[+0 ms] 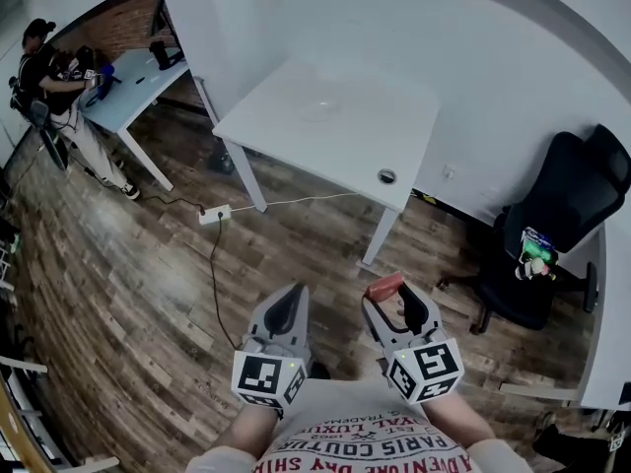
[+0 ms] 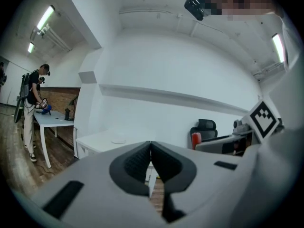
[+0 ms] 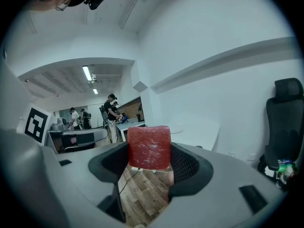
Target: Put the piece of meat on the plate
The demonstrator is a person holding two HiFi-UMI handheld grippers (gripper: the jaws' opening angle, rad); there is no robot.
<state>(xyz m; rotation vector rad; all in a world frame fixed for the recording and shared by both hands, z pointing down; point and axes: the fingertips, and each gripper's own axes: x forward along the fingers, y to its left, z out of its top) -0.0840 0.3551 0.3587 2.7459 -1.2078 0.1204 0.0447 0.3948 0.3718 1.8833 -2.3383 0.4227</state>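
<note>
A red block of meat (image 1: 385, 287) sits clamped between the jaws of my right gripper (image 1: 391, 302), held over the wooden floor, short of the white table (image 1: 365, 136). In the right gripper view the meat (image 3: 148, 147) fills the gap between the dark pads. A pale round plate (image 1: 321, 107) lies on the table's far part, faint against the white top; it also shows small in the left gripper view, plate (image 2: 118, 140). My left gripper (image 1: 289, 304) hangs beside the right one, jaws shut together with nothing in them (image 2: 150, 148).
A black office chair (image 1: 564, 227) stands right of the table against the wall. A power strip (image 1: 214, 214) and its cable lie on the floor to the left. Far left, a person (image 1: 51, 85) works at a second table (image 1: 138, 77).
</note>
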